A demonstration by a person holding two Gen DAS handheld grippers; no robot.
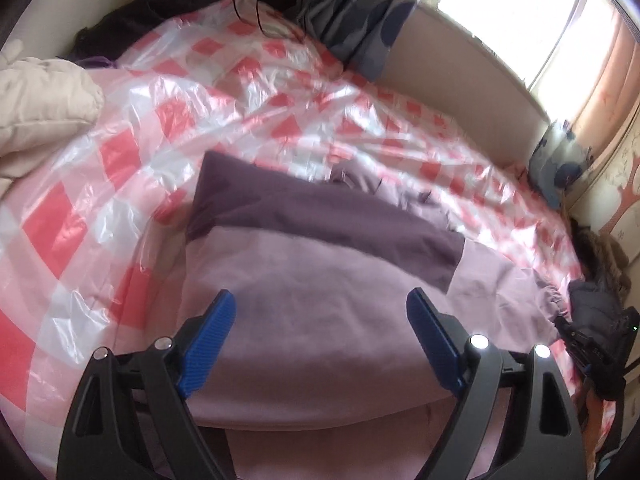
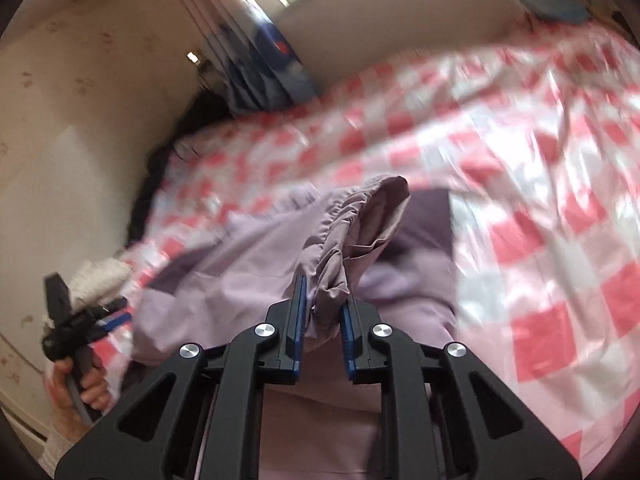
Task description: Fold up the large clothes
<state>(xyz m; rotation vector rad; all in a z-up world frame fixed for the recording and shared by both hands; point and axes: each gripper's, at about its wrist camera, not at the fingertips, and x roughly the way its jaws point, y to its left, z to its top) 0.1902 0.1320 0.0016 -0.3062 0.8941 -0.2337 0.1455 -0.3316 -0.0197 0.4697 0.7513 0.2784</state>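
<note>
Bed [image 1: 132, 152] under pink-checked plastic sheet – work surface. Lilac garment [image 1: 304, 304] with dark purple panel [image 1: 320, 216] spread across bed centre, partly folded. Left hand-held gripper [image 1: 320, 320] hovers above cloth, blue pads spread, holding nothing. Right hand-held gripper [image 2: 323, 308] pinches gathered elastic cuff [image 2: 352, 224], lifted clear – likely to carry it over for next fold. Garment's near edge cut off; right view motion-blurred.
</note>
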